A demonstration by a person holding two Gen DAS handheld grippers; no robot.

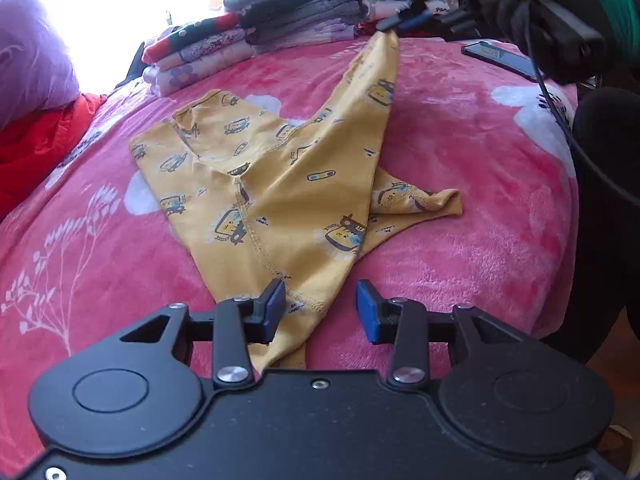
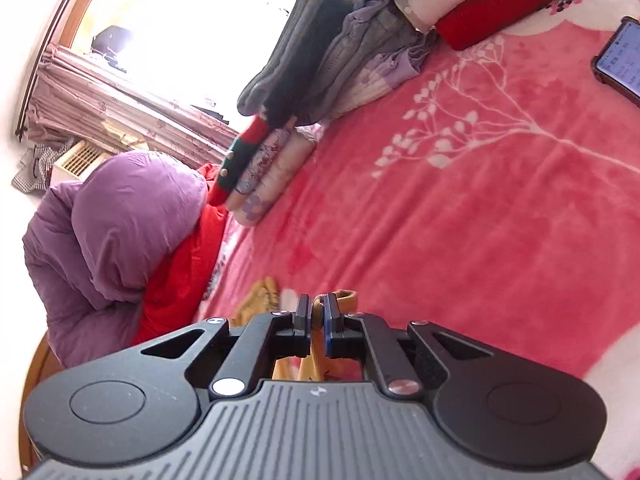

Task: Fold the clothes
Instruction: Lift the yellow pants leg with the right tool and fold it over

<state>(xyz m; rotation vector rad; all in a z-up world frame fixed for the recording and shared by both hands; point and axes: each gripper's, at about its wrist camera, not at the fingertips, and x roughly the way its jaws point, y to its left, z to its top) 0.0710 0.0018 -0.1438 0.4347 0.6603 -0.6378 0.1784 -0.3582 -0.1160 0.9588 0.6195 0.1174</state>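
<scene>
Pink floral blanketed bed (image 1: 460,152), yellow printed garment (image 1: 280,184), folded clothes stacks (image 1: 248,40), phone (image 1: 500,58), purple pillow (image 1: 28,56)

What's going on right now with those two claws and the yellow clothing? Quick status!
Left gripper open, over the near hem. Right gripper shut on yellow garment, lifting its far corner. Phone lies on blanket, clear of the cloth.

Yellow printed pants (image 1: 280,184) (cartoon pattern) rumpled on pink blanket, one leg end lifted taut.

Pink blanket (image 1: 460,152), purple pillow (image 2: 120,216), phone (image 1: 500,58), curtain (image 2: 120,108)
</scene>
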